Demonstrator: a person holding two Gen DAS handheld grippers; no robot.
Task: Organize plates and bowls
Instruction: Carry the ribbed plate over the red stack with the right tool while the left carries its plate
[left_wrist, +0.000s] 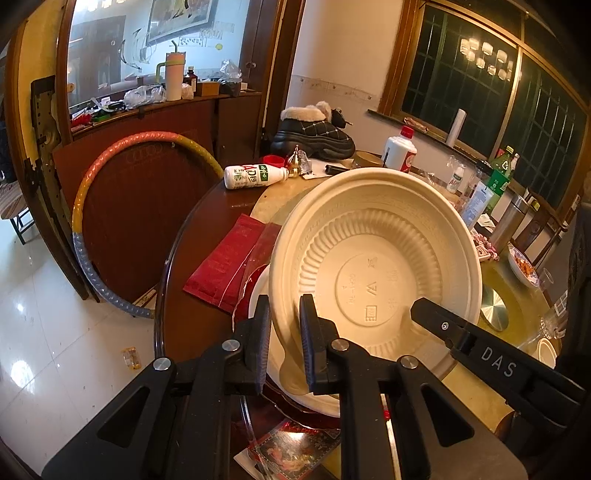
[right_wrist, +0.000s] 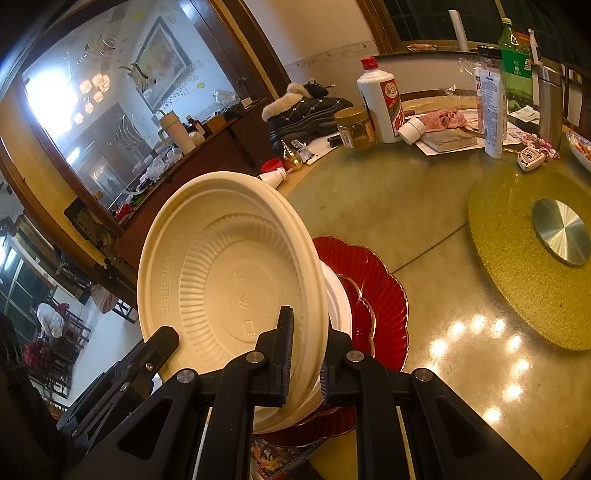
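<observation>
Round glass-topped dining table (right_wrist: 424, 229), cluttered. Cream ribbed plastic bowl (left_wrist: 373, 269), tilted, is pinched at 7 and 5 o'clock by left gripper (left_wrist: 283, 334) and right gripper (right_wrist: 306, 354), above scalloped red glass plate (right_wrist: 373, 291). Stacking unfinished.

The round cream bowl (left_wrist: 373, 266) looks like matt moulded plastic with ribbed walls and an embossed base. The scalloped red plate (right_wrist: 373, 291) under it is glossy, glass-like. The olive tabletop (right_wrist: 424, 221) is smooth and shiny, the gold turntable mat (right_wrist: 517, 258) glittery and rough around a brushed-metal hub (right_wrist: 561, 230). Black matt plastic gripper arms (left_wrist: 258, 369).
</observation>
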